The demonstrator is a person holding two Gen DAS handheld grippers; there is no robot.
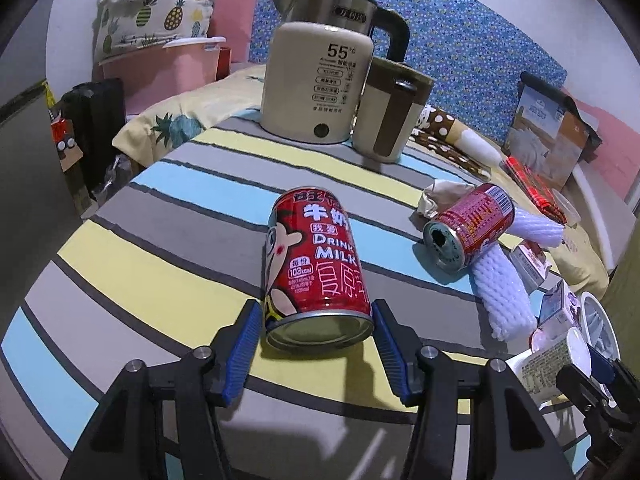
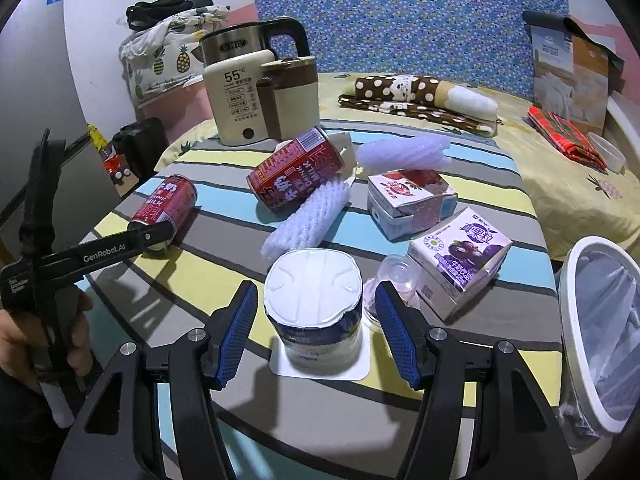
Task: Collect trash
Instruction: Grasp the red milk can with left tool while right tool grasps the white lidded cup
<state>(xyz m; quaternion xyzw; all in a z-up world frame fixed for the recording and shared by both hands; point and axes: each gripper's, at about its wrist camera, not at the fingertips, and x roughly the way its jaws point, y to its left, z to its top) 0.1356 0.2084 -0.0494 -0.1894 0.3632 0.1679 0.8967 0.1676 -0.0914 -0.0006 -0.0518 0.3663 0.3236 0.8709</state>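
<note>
A red milk can (image 1: 316,264) lies on its side on the striped table, its base between the blue pads of my open left gripper (image 1: 316,320); small gaps show on both sides. The same can shows in the right wrist view (image 2: 164,206) with the left gripper (image 2: 156,236) at its end. My right gripper (image 2: 316,300) is open around an upside-down white yogurt cup (image 2: 316,304), not touching it. A white bin with a plastic liner (image 2: 600,332) stands at the table's right edge.
A second red can (image 2: 296,172), two white foam nets (image 2: 308,216), a red-white carton (image 2: 412,200), a purple carton (image 2: 460,260) and a clear cup (image 2: 394,276) lie around. A kettle (image 2: 240,96) and a brown-beige jug (image 2: 292,96) stand at the back.
</note>
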